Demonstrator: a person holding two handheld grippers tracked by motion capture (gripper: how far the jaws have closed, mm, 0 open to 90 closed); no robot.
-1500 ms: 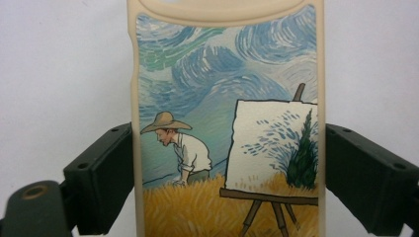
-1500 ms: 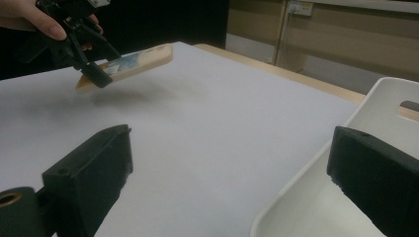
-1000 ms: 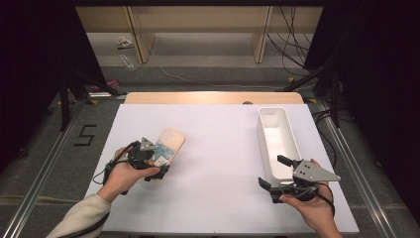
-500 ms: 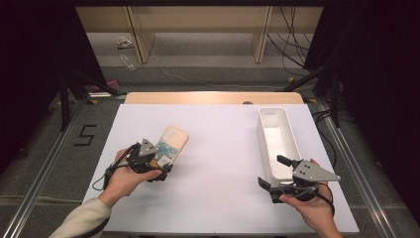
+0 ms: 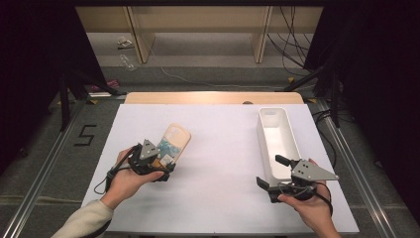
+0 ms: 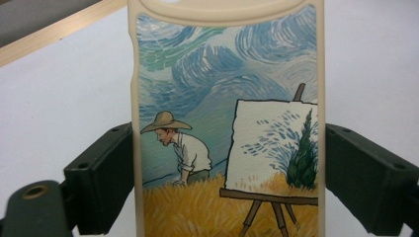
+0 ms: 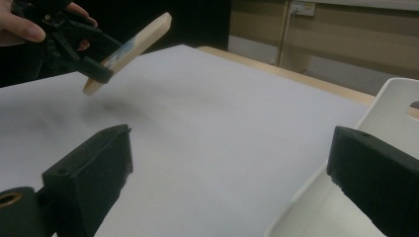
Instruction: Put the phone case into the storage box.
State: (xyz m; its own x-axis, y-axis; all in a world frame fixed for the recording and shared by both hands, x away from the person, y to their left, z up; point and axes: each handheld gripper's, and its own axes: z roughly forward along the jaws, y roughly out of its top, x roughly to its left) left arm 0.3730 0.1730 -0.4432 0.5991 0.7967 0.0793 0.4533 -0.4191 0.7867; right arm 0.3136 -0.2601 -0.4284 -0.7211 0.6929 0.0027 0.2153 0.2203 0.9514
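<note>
From the high view I see my left gripper (image 5: pixel 161 166) at lower left clamping a phone case (image 5: pixel 173 143), and my right gripper (image 5: pixel 272 173) at lower right standing wide, beside the white tray (image 5: pixel 277 131) on the tabletop (image 5: pixel 218 148). The left gripper view adds the case's painted scene (image 6: pixel 227 133) filling the centre, jaws pressing both edges. The right gripper view, upper left, shows the case (image 7: pixel 129 49) tilted clear above the tabletop; its own jaws hold nothing.

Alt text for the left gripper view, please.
A cream-edged phone case printed with a painter in a straw hat at an easel in a wheat field sits clamped between the left hand-held gripper and its two black jaws, above the white table.
</note>
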